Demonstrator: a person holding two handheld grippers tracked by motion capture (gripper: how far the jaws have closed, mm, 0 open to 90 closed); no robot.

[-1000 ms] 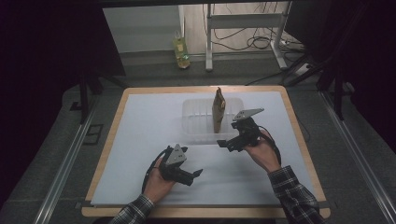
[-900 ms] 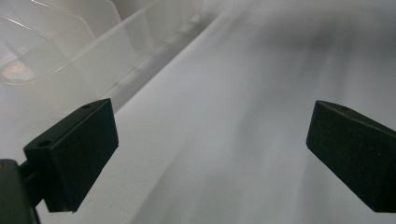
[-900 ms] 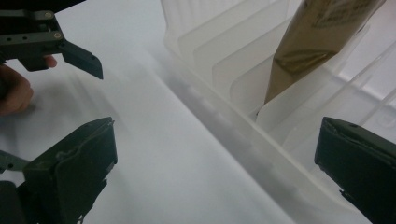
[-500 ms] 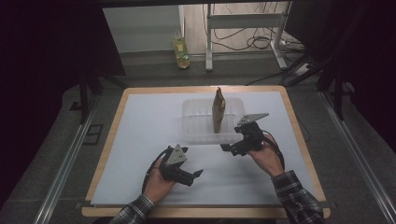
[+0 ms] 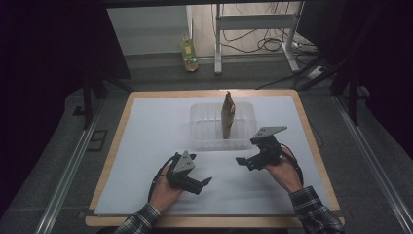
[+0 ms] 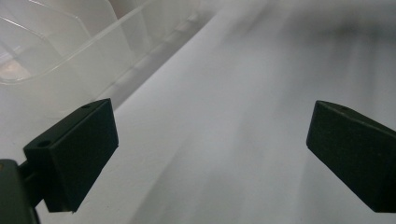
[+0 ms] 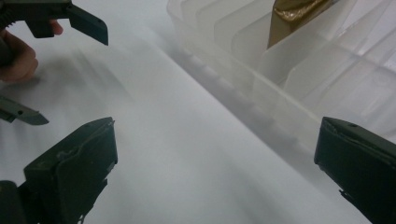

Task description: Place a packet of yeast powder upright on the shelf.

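One brown packet (image 5: 227, 116) stands upright in a slot of the single clear plastic rack (image 5: 207, 127), which sits toward the far edge of the table (image 5: 146, 126), a white sheet with a wooden rim. Both tongs are released, holding nothing: the left tongs (image 5: 203, 184) near the front edge, the right tongs (image 5: 242, 161) just before the rack. A yellow bottle (image 5: 189, 48) stands on the floor beyond.

Golden-brown foil packet (image 5: 227, 113) glints inside the clear, frosty plastic ribbed rack (image 5: 207, 127). White sheet across the pale wooden-edged bench (image 5: 115, 147). Both tools matte black with grey plates: left tool (image 5: 204, 183), right tool (image 5: 242, 161). Dark plaid sleeve (image 5: 311, 214).
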